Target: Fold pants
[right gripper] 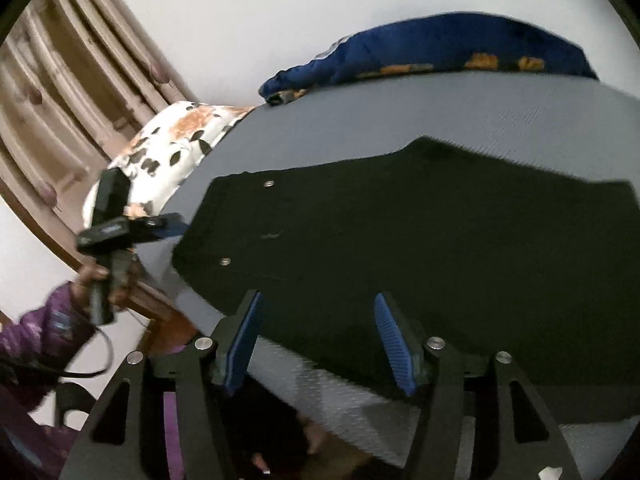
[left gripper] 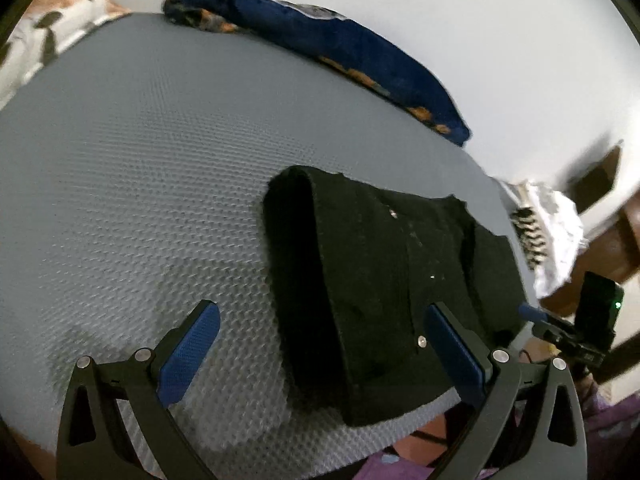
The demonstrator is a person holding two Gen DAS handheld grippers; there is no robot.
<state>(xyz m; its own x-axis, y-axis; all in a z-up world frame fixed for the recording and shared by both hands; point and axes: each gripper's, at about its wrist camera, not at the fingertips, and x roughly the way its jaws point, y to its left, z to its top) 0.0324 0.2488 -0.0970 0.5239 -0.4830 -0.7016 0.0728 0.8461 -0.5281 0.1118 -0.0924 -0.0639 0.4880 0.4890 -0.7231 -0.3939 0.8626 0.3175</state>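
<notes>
We see the black pants [left gripper: 384,280] lying folded on a grey textured mat [left gripper: 140,184], which serves as our landmark throughout. The pants occupy the near part of the mat, close to its front edge, with a rolled fold standing up along one side in the left wrist view. Small metal rivets [right gripper: 226,261] show on the fabric near the mat's left border in the right wrist view.

The left hand-held gripper [left gripper: 320,354] hovers over the near edge of the mat with its jaws spread wide; one blue pad [left gripper: 188,354] lies over bare mat, the other over the pants, and nothing is clamped between them. The right hand-held gripper [right gripper: 320,340] also stands with its jaws parted, poised above the pants at the mat's front edge; we cannot tell whether its pads [right gripper: 394,344] touch the cloth, and we see no fabric pinched.

At the far edge of the mat lies a dark blue blanket [left gripper: 340,52] with orange patches. Beyond one corner of the mat sits a floral pillow [right gripper: 176,136], white with brown and black leaves. In the right wrist view, the other hand-held gripper appears just beside the mat's left edge, held by a hand [right gripper: 86,280] in a purple sleeve.
</notes>
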